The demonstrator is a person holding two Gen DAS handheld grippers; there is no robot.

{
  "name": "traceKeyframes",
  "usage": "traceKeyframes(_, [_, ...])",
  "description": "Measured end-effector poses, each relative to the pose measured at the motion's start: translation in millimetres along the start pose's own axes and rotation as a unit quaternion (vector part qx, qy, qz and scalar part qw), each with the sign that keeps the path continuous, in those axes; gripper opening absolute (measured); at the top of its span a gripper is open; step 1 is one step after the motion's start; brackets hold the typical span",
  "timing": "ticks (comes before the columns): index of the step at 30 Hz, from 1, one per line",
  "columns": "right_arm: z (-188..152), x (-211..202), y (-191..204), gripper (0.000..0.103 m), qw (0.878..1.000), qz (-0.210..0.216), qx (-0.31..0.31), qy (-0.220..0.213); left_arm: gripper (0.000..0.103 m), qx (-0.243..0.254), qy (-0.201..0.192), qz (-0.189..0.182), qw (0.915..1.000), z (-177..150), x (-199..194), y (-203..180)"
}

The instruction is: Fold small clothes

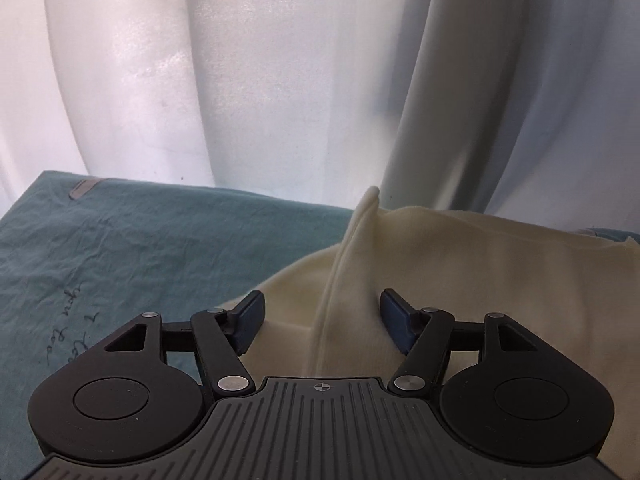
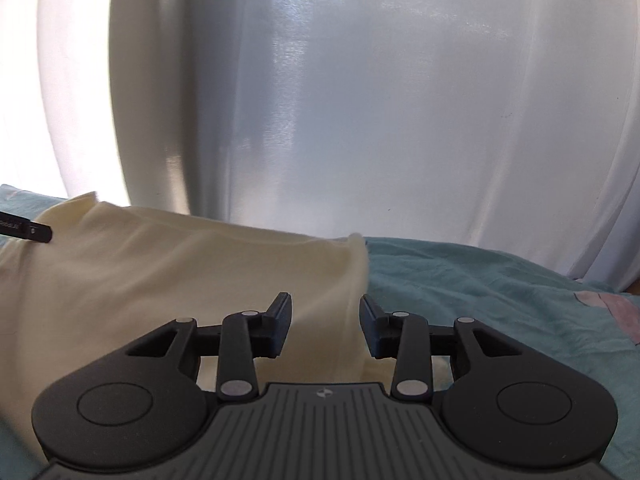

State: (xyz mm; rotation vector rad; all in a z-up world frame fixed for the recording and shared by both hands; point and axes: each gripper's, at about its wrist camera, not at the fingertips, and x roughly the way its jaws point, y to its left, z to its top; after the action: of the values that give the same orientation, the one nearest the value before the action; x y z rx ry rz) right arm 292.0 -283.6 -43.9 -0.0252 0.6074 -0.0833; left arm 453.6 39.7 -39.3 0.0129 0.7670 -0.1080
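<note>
- Cream garment (image 1: 460,272) lies on a teal sheet (image 1: 140,248), with a raised fold running between the left gripper's (image 1: 322,316) fingers, which stand apart and clear of it.
- Right gripper (image 2: 325,322) has fingers apart over the garment's right edge, not pressing it.
- White curtain (image 2: 360,100) hangs behind.

A white curtain (image 1: 280,80) fills the background in both views and hangs in wide, soft folds. Daylight comes through it, so the cloth shines pale, with grey shadow in the deeper folds. At the far left of the right wrist view the light is very strong and almost white. Under the curtain lies a teal sheet (image 1: 140,240), a little wrinkled, with dark handwriting on it. A pink patch (image 2: 616,312) shows near its right edge.
</note>
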Motion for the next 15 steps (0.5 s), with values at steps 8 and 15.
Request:
traceKeyframes(8, [-40,-50,-7,0.036,0.997,0.032,0.050,0.046,0.065,0.018,0.031,-0.019,0.9992,-49,-49,8])
traceKeyframes(15, [-61,-61,-23,0.030,0.990,0.051,0.099,0.084,0.050,0.000,0.045,-0.029,0.9986,-58,-64,12])
